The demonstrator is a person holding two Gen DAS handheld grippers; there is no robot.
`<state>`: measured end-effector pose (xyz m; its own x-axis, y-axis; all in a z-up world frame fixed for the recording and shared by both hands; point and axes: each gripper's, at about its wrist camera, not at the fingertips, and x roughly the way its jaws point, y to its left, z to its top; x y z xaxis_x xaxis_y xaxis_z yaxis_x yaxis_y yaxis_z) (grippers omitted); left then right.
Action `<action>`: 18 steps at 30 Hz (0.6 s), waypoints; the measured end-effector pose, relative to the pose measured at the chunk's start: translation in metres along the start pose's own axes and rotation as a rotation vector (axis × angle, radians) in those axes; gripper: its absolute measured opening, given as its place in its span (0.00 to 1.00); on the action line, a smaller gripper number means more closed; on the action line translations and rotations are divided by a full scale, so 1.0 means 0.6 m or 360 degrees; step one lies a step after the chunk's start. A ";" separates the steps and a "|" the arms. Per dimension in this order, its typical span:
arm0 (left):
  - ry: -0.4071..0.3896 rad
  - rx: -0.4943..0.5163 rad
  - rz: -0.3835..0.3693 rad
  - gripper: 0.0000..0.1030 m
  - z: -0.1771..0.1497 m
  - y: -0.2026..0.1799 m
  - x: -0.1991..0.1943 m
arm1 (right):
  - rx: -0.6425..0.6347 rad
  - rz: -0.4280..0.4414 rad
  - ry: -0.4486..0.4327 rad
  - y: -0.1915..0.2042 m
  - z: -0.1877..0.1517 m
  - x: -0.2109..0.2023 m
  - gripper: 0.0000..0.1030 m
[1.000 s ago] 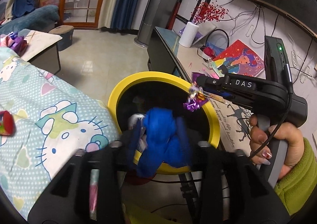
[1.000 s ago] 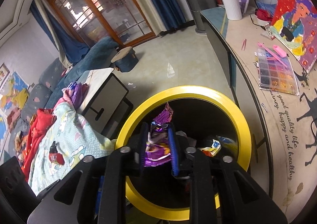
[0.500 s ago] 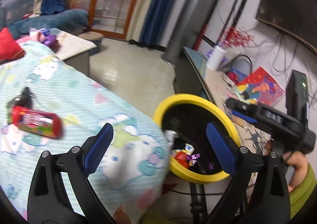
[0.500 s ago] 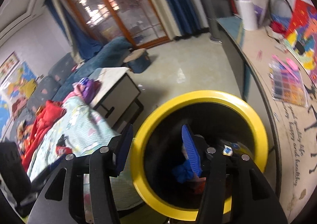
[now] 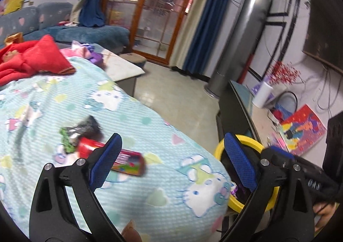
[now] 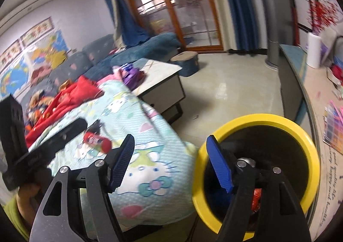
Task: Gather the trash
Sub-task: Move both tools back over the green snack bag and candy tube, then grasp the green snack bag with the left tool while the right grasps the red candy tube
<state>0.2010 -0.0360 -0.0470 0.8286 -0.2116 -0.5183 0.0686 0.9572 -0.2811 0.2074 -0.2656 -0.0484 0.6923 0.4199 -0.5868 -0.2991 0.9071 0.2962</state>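
Left gripper (image 5: 171,160) fingers spread wide, empty; right gripper (image 6: 171,160) fingers opening, empty, beside the yellow-rimmed black trash bin (image 6: 308,147). Next, likely: straddle the red snack wrapper (image 5: 126,159) on the cartoon-print bed blanket (image 5: 133,117), pinching only the wrapper, not the cloth.

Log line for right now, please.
left tool: open, empty | right tool: opening, empty | bin: beside bed | red wrapper: on blanket
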 end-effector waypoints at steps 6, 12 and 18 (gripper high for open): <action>-0.0044 -0.0162 0.0073 0.85 0.017 0.076 -0.012 | -0.0178 0.0072 0.0073 0.070 -0.001 0.033 0.68; -0.0075 -0.0320 0.0184 0.85 0.026 0.157 -0.022 | -0.0403 0.0150 0.0149 0.141 -0.004 0.078 0.70; -0.0014 -0.0521 0.0195 0.85 0.019 0.235 -0.013 | -0.0643 0.0180 0.0238 0.206 -0.015 0.140 0.70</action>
<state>0.2105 0.1028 -0.0730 0.8247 -0.0960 -0.5573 -0.2123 0.8609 -0.4624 0.2229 -0.1177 -0.0678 0.5467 0.4897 -0.6792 -0.6206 0.7815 0.0639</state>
